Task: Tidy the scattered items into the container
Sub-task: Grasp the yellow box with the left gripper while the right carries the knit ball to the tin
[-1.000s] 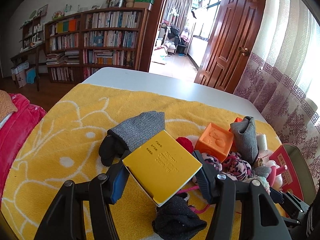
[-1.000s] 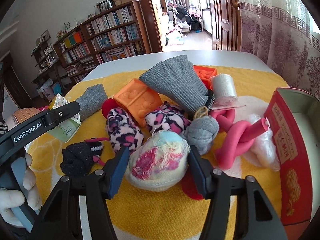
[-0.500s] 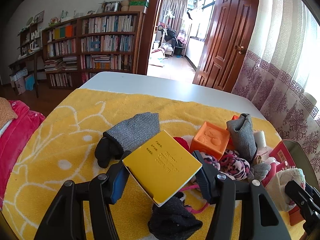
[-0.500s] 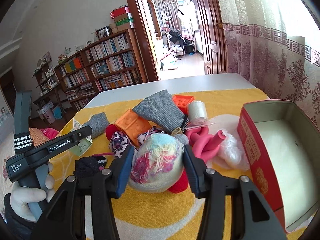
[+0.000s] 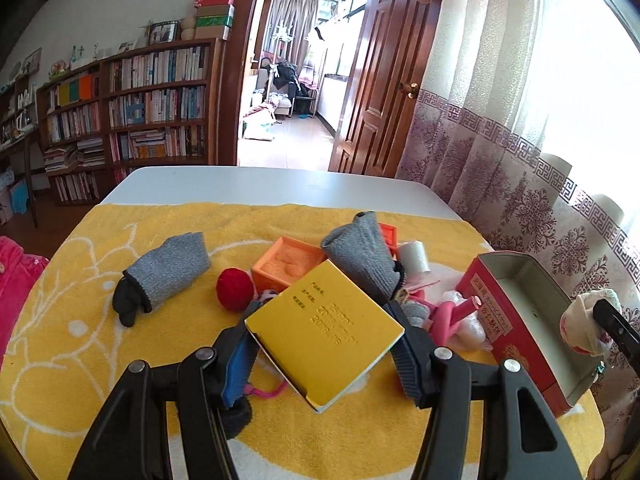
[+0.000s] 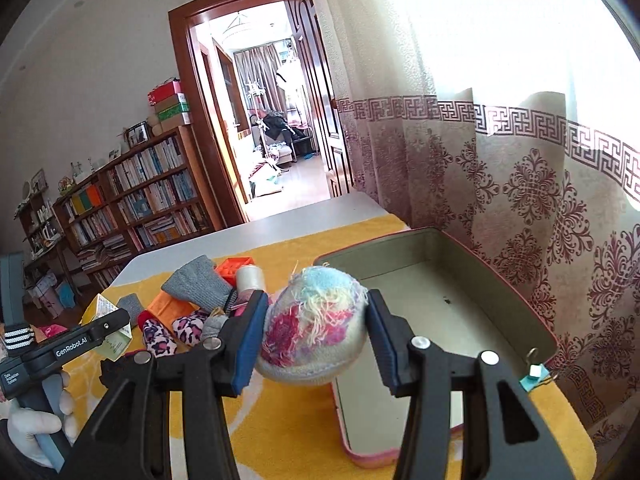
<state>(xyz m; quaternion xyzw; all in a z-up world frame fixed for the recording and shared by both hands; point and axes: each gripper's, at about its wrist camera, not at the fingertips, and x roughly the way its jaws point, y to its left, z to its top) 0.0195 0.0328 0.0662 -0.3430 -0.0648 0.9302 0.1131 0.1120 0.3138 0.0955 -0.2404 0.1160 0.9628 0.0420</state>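
My left gripper (image 5: 320,344) is shut on a yellow box (image 5: 324,330) and holds it above the yellow towel (image 5: 80,320). My right gripper (image 6: 314,326) is shut on a fuzzy multicoloured ball (image 6: 314,324), held over the near left rim of the open red tin (image 6: 440,308). The tin looks empty inside. In the left wrist view the tin (image 5: 524,320) sits at the right, with the ball (image 5: 586,326) above its right side. Scattered items lie left of the tin: grey socks (image 5: 168,272), a red ball (image 5: 235,289), orange blocks (image 5: 288,262).
A pink twisted toy (image 5: 452,314), a white roll (image 5: 414,256) and leopard-print socks (image 6: 160,336) lie in the pile. A patterned curtain (image 6: 520,180) hangs close behind the tin. A binder clip (image 6: 534,372) sits at the tin's right rim. The white table's far edge (image 5: 280,184) lies beyond the towel.
My right gripper has lifted the fuzzy ball off the pile and carried it right, over the tin. My left gripper has moved right with the yellow box, toward the tin.
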